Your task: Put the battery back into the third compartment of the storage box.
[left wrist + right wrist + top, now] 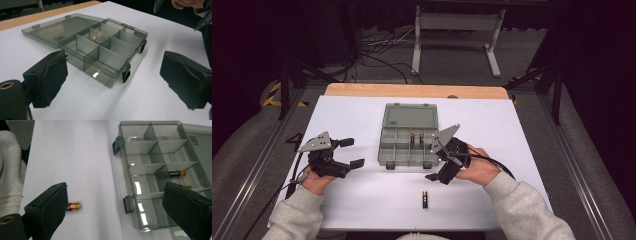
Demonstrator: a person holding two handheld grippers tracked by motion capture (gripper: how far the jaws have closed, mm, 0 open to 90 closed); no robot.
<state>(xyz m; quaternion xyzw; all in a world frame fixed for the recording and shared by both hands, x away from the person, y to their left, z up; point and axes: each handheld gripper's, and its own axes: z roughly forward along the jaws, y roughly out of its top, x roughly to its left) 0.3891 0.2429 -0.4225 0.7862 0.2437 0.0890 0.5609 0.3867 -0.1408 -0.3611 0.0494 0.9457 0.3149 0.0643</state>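
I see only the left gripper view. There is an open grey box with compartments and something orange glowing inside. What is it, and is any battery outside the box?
Observer: The glow is a battery lying in a rear compartment of the box; the high view shows a second one in the compartment beside it.
Operator: And outside the box?
Observer: Yes, one loose battery lies on the white table, near the person's edge, in front of the box.
Operator: Which gripper is nearest to it?
Observer: The right gripper. Its jaws are open and hold nothing; the right gripper view shows the battery partly behind one jaw.
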